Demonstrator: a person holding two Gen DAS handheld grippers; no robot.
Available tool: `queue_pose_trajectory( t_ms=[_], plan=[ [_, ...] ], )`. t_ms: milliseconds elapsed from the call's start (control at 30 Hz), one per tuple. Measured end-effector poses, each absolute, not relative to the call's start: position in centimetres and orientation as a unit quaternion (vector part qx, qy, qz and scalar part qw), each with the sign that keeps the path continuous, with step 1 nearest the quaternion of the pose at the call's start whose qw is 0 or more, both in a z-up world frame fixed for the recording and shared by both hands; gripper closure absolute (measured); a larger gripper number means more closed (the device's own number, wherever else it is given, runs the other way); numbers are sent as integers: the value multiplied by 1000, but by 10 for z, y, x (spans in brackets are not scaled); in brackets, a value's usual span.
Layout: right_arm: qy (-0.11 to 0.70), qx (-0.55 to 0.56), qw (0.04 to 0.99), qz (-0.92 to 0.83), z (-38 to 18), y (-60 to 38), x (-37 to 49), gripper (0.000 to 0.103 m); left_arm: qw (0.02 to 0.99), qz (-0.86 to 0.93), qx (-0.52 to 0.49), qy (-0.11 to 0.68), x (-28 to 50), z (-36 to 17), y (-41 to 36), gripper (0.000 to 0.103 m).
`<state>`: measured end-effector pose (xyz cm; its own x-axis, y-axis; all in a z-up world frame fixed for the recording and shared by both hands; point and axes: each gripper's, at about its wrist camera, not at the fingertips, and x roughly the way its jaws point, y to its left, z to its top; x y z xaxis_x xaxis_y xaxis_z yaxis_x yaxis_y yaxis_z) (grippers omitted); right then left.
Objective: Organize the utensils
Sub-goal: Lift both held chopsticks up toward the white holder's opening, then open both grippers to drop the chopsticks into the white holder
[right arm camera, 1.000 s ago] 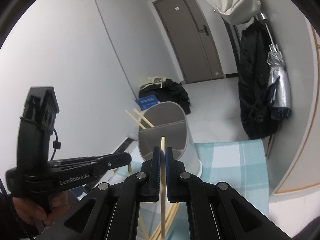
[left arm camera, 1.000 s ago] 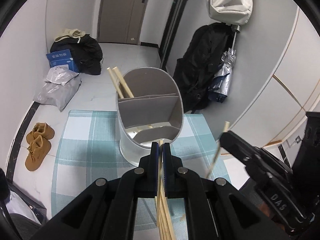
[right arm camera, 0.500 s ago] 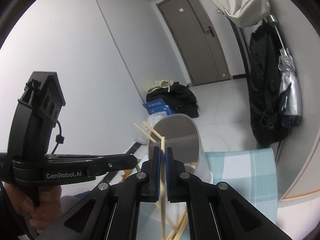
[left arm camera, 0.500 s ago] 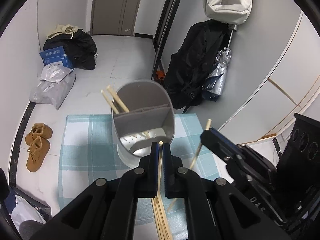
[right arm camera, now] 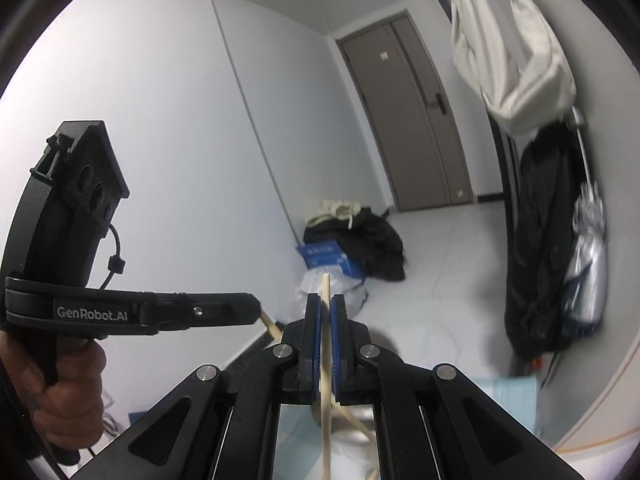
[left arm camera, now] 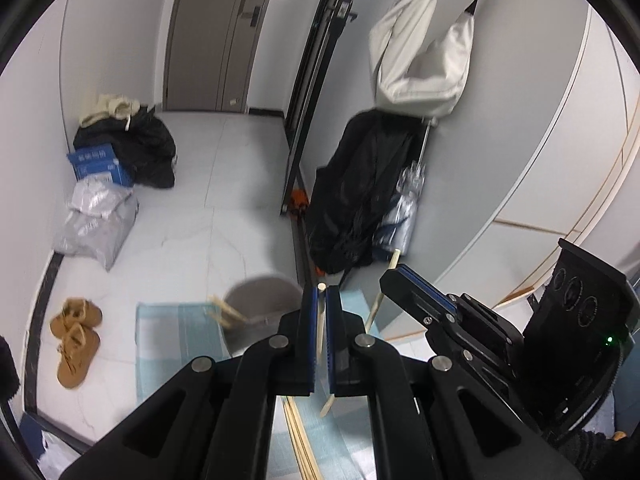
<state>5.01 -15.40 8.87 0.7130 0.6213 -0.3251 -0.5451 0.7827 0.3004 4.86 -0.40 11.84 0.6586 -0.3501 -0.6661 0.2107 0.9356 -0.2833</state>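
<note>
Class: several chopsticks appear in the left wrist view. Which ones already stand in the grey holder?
The pair of chopsticks leaning out of the grey holder at its left rim. The others are each clamped in a hand-held gripper or lie on the checked cloth.

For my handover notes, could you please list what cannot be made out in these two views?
- Left wrist view: grey oval utensil holder, blurred; left gripper covers its compartments.
- Left wrist view: loose wooden chopsticks, cut off by the bottom edge.
- Right wrist view: the holder, hidden behind right gripper.

Reads "GenRobot.AI", white on black, on side of left gripper [right arm camera: 256, 312]. White print on blue box [right arm camera: 326, 258] too blurred to read.
</note>
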Motion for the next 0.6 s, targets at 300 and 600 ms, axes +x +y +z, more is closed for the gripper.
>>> queue_pose_trajectory(
  t_ms=[300,600],
  plan=[
    [140,61,934,321,138,-135,86,99,922,-132,-78,355,71,155,12,103],
    [124,36,944,303,127,-112,122,99,918,-111,-63,375,100,142,25,103]
  ],
)
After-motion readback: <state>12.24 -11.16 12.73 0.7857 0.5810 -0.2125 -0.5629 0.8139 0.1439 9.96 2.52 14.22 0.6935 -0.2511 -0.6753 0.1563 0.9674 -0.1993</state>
